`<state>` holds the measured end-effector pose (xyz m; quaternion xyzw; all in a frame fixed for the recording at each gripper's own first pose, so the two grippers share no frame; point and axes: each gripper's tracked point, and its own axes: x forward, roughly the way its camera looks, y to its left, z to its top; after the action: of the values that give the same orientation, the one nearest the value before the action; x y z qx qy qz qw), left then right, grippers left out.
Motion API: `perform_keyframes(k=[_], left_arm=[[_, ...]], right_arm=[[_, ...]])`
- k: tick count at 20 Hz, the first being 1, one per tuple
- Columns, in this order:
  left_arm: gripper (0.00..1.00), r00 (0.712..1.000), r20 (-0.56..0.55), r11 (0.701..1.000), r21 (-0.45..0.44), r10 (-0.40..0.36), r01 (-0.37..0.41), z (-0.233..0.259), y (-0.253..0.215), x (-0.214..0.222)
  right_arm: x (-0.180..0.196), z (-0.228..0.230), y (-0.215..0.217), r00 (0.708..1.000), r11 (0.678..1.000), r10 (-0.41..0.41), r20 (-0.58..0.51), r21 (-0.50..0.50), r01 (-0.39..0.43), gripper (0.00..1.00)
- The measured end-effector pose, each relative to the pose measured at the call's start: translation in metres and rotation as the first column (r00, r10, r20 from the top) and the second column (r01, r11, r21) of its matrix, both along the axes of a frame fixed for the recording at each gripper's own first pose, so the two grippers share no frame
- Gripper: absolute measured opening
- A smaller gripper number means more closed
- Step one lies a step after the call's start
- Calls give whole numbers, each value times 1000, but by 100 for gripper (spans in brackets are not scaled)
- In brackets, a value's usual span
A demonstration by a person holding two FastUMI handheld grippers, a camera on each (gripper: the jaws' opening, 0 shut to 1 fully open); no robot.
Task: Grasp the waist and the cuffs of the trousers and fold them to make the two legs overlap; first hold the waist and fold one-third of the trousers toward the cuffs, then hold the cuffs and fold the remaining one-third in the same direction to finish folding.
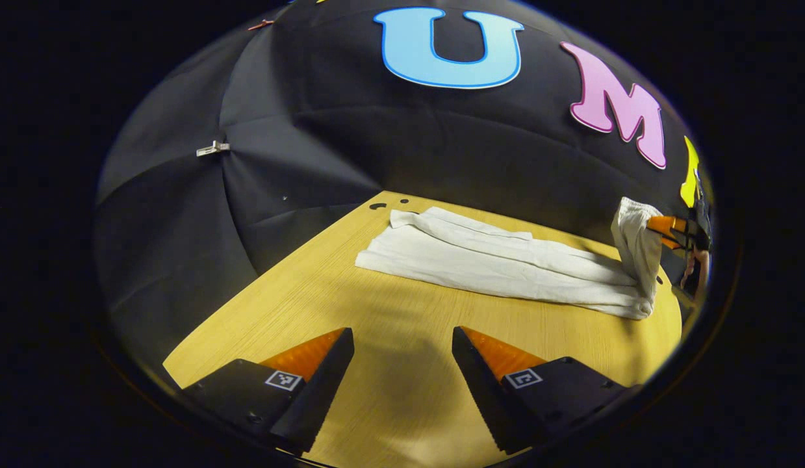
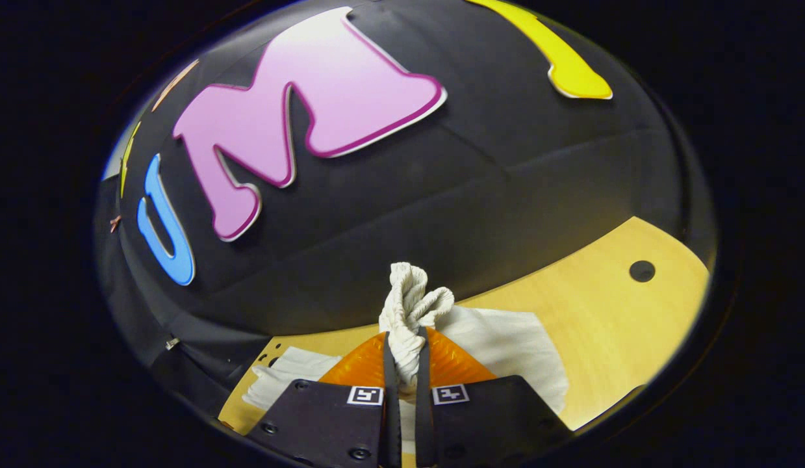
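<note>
Left gripper view: left gripper (image 1: pixel 402 364) wide open, empty, over bare near part of table (image 1: pixel 324 292); trousers (image 1: pixel 499 263) lie flat across far side, legs overlapped; right end lifted by right gripper (image 1: pixel 665 233). Right gripper view: right gripper (image 2: pixel 403 364) clamped on bunched trousers (image 2: pixel 412 305), both fingers pressing cloth, held above table (image 2: pixel 610 325).

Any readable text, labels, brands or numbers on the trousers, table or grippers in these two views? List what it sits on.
None readable.
trousers: plain pale cloth, no print or tag to be seen.
table: bare wood grain, no lettering.
left gripper: a square black-and-white marker on each finger, a pattern, not text.
right gripper: the same kind of marker on each finger, no words or digits.
</note>
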<state>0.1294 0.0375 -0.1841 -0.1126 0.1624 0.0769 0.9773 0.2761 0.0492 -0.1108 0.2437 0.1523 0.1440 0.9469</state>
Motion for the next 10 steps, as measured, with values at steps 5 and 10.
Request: perform_keyframes(k=[5, 10], left_arm=[[96, 1000, 17, 998, -60, -1, 2, -3, 5, 22], [96, 997, 77, 992, -128, 11, -1, 19, 9, 57]], right_arm=[[-9, -34, 49, 998, 998, 57, -19, 19, -57, 12], [-24, -60, 80, 992, 992, 123, -28, 24, -122, 25]])
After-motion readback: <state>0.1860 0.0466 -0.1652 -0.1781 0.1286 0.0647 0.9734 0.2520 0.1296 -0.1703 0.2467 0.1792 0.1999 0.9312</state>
